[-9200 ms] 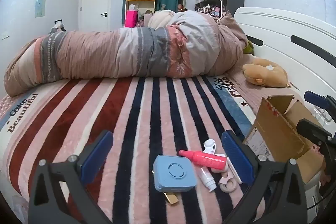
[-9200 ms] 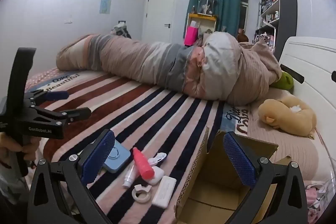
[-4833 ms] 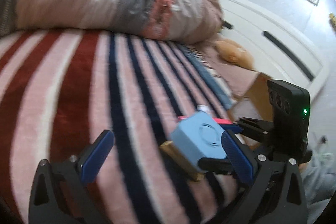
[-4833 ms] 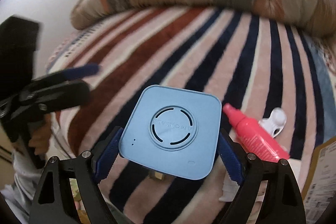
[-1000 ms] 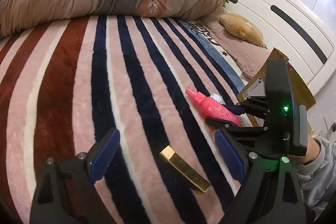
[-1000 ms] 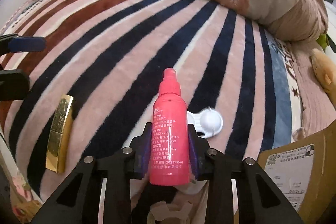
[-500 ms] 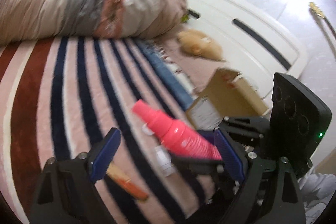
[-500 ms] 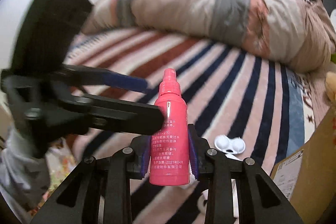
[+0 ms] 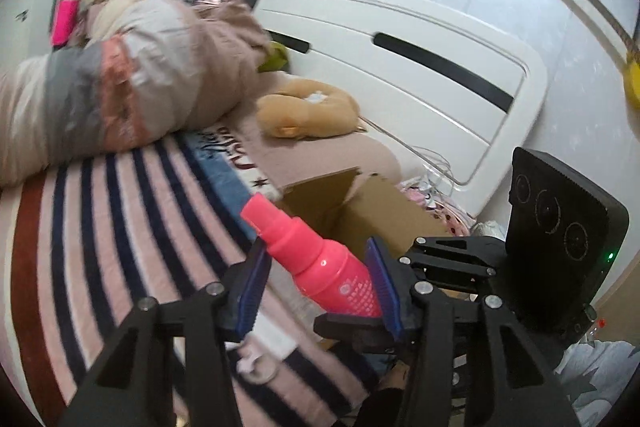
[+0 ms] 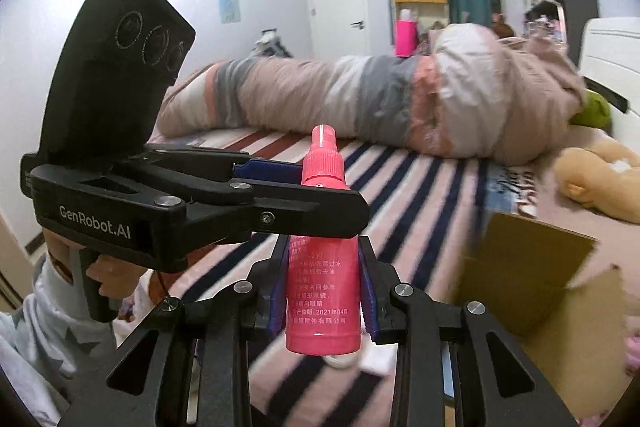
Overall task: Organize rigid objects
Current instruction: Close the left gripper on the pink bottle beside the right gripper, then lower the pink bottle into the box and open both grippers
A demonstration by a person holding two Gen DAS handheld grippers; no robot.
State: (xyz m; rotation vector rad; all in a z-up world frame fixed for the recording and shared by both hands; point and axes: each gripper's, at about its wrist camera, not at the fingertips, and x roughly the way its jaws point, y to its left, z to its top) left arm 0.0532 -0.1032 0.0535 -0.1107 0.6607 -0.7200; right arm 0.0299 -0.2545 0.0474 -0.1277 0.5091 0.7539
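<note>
Held item: a glossy pink plastic spray bottle [image 10: 322, 283] with printed text stands upright at the lower centre of the right wrist view, lifted clear of the striped pink, navy and dark red fleece blanket [image 9: 100, 227].
Right gripper: the right gripper [image 10: 322, 295] is clamped narrow on the bottle's body, its blue pads pressing both sides.
Left gripper: the left gripper [image 9: 316, 283] has its jaws closing around the bottle's upper part; in the left wrist view the bottle lies tilted between the blue pads, and whether they press it yet cannot be told.
Destination: an open brown cardboard box [image 9: 360, 211] sits at the centre right of the left wrist view, just behind the bottle; its contents are not visible.
Done so far: judging from the frames, the bottle is picked up and looks to be mid-handover between the two tools.
Left to do: the bottle is not yet in the box, and small white items [image 9: 256, 367], too blurred to name, lie on the blanket at the lower centre.
</note>
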